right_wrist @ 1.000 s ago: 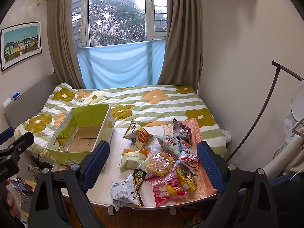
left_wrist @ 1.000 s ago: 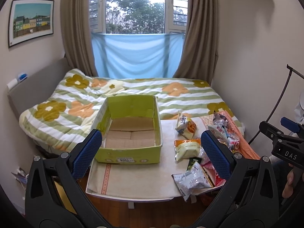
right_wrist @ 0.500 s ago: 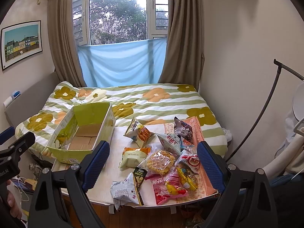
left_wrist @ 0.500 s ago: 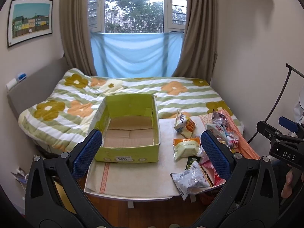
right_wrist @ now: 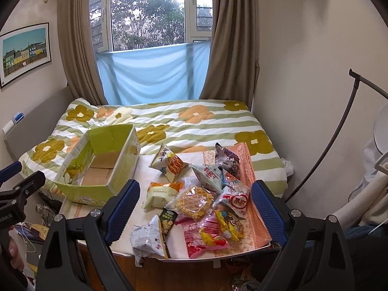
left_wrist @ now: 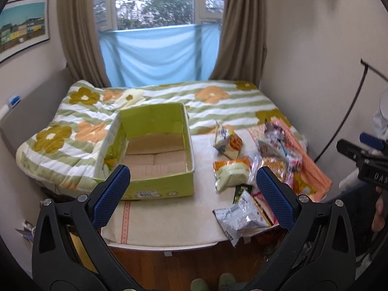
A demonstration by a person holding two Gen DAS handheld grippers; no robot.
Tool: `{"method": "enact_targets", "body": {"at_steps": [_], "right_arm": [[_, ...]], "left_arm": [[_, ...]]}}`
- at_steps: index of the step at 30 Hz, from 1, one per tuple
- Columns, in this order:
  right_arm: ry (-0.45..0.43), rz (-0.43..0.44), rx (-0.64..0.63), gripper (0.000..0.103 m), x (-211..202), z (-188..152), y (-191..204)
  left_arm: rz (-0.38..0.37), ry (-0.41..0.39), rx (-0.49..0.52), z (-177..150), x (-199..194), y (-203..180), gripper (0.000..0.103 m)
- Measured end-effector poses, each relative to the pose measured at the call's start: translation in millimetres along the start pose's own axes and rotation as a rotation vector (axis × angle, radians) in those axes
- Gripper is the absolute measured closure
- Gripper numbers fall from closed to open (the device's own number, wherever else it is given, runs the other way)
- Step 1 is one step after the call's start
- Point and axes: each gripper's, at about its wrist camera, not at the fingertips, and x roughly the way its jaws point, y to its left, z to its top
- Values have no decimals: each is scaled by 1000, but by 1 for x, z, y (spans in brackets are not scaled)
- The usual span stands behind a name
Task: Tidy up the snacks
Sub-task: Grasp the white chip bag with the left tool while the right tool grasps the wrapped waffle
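Snacks (right_wrist: pixel 194 198) all lie on the table (left_wrist: pixel 169 223), right of the empty box (left_wrist: pixel 155 155). Left gripper (left_wrist: pixel 194 194) and right gripper (right_wrist: pixel 195 208) are wide open, holding nothing; sorting is not begun.

Flowered quilt (right_wrist: pixel 194 123) on bed – framed picture (right_wrist: pixel 24 53) left wall – blue cloth (right_wrist: pixel 152 72) under window

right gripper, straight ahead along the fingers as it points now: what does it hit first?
Likely the snack pile: the right gripper, open and empty, frames the clear waffle pack on the table. Depth is unclear.
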Motion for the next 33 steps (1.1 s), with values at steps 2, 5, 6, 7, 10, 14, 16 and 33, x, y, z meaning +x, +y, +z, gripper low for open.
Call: {"method": "enact_targets", "body": {"at_steps": [2, 5, 6, 7, 10, 14, 16, 33], "right_arm": [[22, 2, -2, 11, 10, -5, -8], [60, -2, 1, 11, 29, -16, -20], [81, -2, 10, 11, 38, -20, -24], [97, -5, 19, 11, 44, -23, -28], [125, -7, 38, 11, 61, -31, -33], [156, 3, 6, 11, 87, -33, -33], [178, 25, -42, 11, 106, -32, -30], [403, 298, -554, 11, 242, -49, -6]], "left_arm": [[-30, 39, 53, -9, 17, -9, 0], [-87, 91, 137, -21, 42, -20, 0], [-112, 115, 175, -26, 52, -25, 0], [-143, 141, 212, -30, 62, -29, 0], [-243, 196, 289, -40, 92, -39, 0], [-360, 283, 400, -54, 137, -54, 0], [-405, 319, 449, -62, 155, -62, 0], [-620, 525, 685, -124, 228, -105, 0]]}}
